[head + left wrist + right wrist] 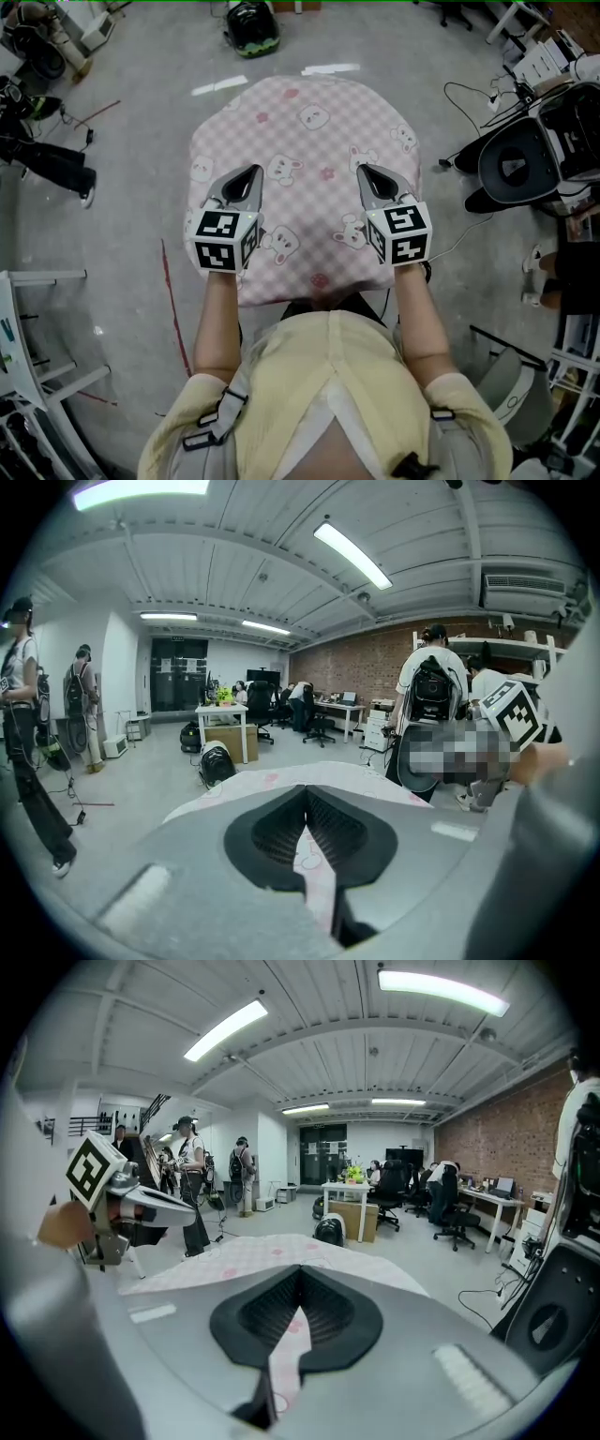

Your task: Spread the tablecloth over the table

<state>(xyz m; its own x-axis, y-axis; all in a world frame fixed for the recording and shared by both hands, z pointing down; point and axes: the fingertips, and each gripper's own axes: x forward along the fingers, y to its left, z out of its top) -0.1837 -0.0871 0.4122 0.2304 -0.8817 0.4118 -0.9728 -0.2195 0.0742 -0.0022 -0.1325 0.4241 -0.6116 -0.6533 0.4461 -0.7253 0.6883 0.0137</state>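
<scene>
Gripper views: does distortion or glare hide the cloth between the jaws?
Left gripper view: heavy fisheye bending, dark corners, bright ceiling lights, yet the tablecloth pinched in the jaws reads clearly. Right gripper view: the same. Head view: even light, mild edge curving.

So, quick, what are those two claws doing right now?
Left gripper: shut on the tablecloth.
Right gripper: shut on the tablecloth too.
</scene>
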